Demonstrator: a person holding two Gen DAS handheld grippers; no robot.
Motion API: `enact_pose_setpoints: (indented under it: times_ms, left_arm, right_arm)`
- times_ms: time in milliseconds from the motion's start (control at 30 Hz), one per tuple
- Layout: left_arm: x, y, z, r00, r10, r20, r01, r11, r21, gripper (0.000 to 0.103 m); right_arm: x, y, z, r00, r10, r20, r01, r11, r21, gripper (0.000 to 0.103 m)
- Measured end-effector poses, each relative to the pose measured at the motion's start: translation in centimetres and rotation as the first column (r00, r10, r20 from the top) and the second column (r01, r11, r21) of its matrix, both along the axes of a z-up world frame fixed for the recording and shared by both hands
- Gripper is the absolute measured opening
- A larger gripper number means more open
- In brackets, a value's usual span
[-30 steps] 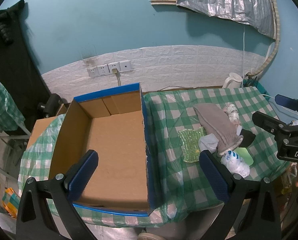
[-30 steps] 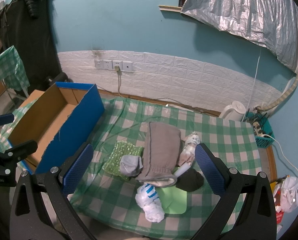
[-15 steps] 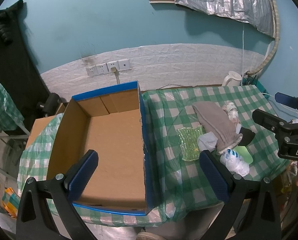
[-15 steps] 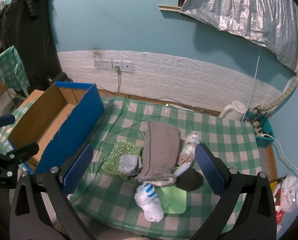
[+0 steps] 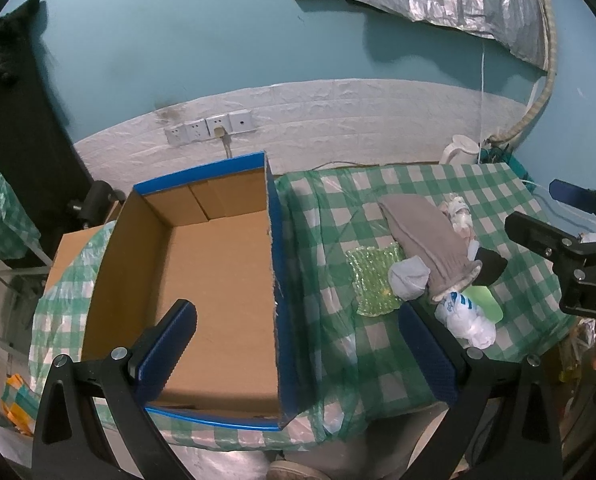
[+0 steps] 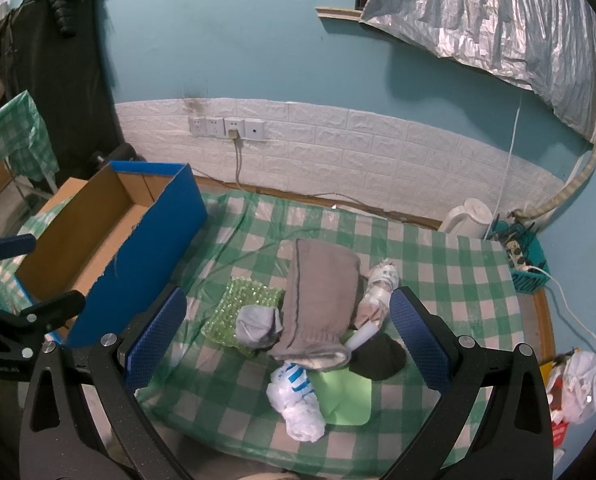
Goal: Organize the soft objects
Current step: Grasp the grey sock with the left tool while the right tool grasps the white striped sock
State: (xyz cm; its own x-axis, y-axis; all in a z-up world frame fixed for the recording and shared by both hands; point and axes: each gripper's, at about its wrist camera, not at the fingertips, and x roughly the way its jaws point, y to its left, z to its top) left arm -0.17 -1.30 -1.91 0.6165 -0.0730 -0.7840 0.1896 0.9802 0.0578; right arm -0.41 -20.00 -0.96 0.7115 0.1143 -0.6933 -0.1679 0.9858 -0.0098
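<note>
Both grippers — left gripper, right gripper — agape above table

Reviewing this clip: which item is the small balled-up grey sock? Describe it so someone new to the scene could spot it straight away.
Start at the blue-sided cardboard box on the checked tablecloth, then look right to the pile of soft things. The grey sock sits at the pile's left edge, on the green bubble wrap, touching the long taupe cloth. It alone is a small, pale blue-grey ball.

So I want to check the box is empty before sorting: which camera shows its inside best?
The left wrist view: it looks down onto the cardboard box, whose bare floor shows nothing inside. The right wrist view catches it obliquely, its near wall hiding part of the floor.
</note>
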Motion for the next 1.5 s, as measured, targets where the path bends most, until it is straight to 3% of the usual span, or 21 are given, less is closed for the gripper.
enact_pose_setpoints:
  times_ms: [533, 1067, 1500]
  left_arm:
    - [1.5, -2.8, -2.0, 0.998, -0.039, -0.055, 0.043, 0.997, 0.064, 0.102]
    - [4.2, -5.5, -6.6, 0.990, -0.043, -0.134, 0.056, 0.994, 0.093, 0.102]
    - [4.9, -6.7, -7.9, 0.989, -0.045, -0.138, 0.058, 0.994, 0.089, 0.102]
  right_arm:
    - [1.2, -3.4, -3.1, 0.995, -0.041, -0.093, 0.043, 0.999, 0.015, 0.101]
    - [1.9, -4.2, -10.6, 0.960, -0.014, -0.279, 0.010, 1.000, -0.015, 0.100]
    - [1.5, -1.4, -14.8, 0.933, 0.044, -0.357, -0.080, 0.993, -0.086, 0.089]
